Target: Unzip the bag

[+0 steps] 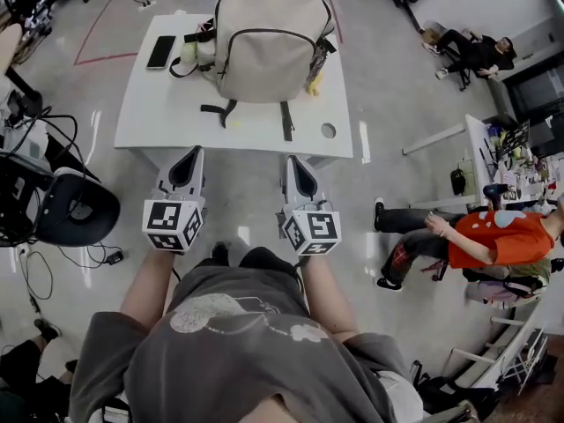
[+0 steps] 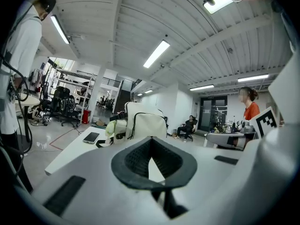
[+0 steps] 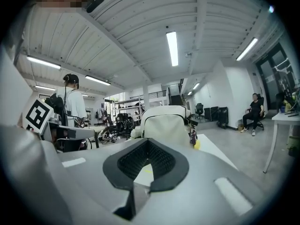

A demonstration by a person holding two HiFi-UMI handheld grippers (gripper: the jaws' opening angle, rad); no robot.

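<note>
The work is at its approach stage: nothing on the bag [image 1: 269, 42] has been touched, and its dark zip line [image 1: 264, 32] looks closed all the way round the front panel. The bag sits in the far middle of the counter [image 1: 159, 113], its two dark straps [image 1: 287, 120] trailing toward the near edge and a phone [image 1: 161, 51] lying near the far left corner.

The left tongs [image 1: 188, 155] and right tongs [image 1: 296, 164] are both held short of the near edge, side by side and pointing at the bag. Each pair is pressed together with nothing between.

The next move probably calls for reaching over the counter, finding the zip pull, which is too small to pick out here, and pinching it with one pair of tongs while the other steadies the bag.

The bag is pale cloth, soft and rounded at the top, so it will likely sag when tugged. The counter is smooth, white and flat.
</note>
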